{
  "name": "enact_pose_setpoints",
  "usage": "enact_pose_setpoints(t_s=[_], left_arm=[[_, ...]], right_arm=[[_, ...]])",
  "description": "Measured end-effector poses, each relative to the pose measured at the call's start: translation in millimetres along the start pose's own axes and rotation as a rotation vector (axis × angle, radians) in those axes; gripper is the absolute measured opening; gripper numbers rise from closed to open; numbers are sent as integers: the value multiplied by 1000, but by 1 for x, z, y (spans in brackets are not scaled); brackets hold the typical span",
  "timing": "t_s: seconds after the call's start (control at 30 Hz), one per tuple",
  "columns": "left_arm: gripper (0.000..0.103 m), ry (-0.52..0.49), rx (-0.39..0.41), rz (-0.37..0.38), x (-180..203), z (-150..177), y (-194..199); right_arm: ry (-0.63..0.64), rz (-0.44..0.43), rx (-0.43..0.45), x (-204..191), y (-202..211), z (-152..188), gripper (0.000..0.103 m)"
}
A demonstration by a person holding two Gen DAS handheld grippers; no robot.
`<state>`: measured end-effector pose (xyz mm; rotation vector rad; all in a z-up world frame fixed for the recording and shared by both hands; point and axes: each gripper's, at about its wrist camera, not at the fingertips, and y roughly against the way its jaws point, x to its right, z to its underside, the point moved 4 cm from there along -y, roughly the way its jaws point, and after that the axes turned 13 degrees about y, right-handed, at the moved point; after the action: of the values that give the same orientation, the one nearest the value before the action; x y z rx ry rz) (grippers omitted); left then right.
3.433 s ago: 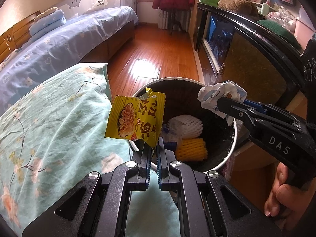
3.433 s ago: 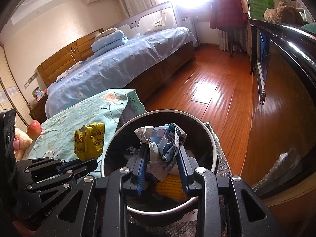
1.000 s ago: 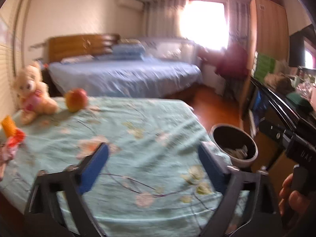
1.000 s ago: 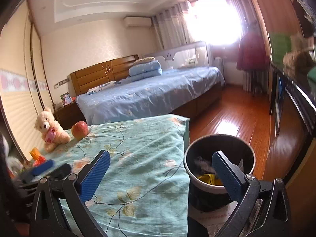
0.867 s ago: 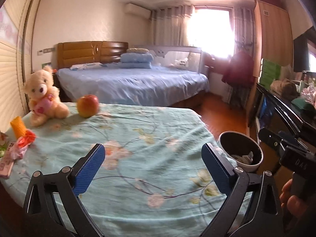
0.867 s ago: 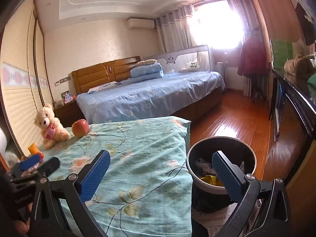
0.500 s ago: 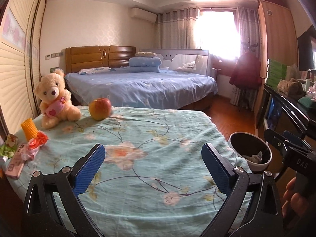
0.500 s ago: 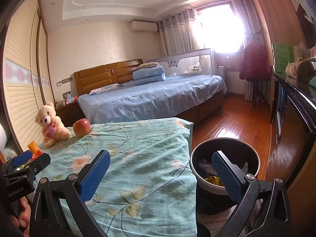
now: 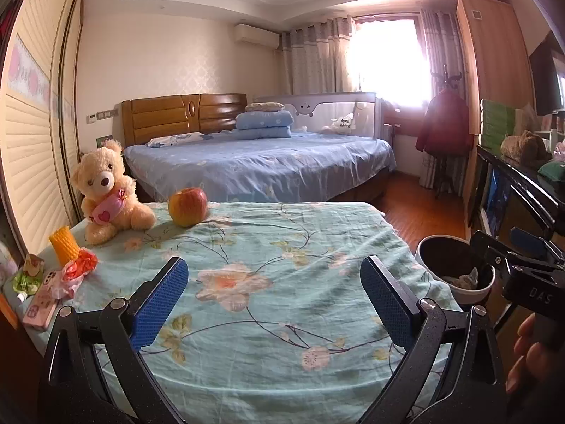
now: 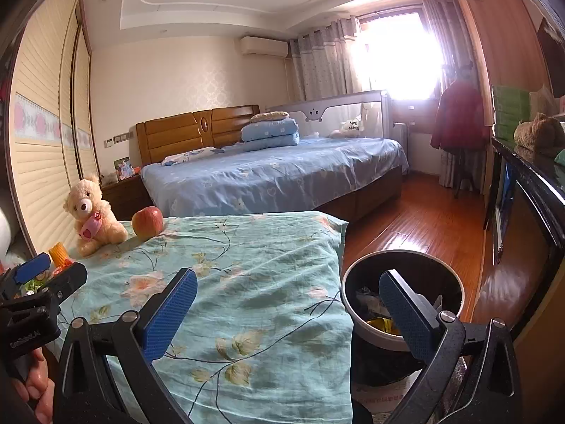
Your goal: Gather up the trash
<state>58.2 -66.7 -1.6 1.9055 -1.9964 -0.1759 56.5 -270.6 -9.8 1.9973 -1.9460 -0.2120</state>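
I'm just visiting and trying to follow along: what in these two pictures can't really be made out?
- Trash bin contents: in the right wrist view the right claw finger covers part; in the left wrist view only a scrap shows.
- Small items beside the orange foam sleeve: bunched at the left wrist view's edge, too small to name.
- The same pile in the right wrist view: hidden behind the left claw.
- Window: washed out by glare.
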Motion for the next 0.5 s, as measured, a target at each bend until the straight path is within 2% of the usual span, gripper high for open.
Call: enact_pose_setpoints(t_s=[0.5], left_arm=[[100, 2, 18, -19, 0, -1, 4]], right_arm=[[-7, -3, -5, 2, 0, 3, 103]])
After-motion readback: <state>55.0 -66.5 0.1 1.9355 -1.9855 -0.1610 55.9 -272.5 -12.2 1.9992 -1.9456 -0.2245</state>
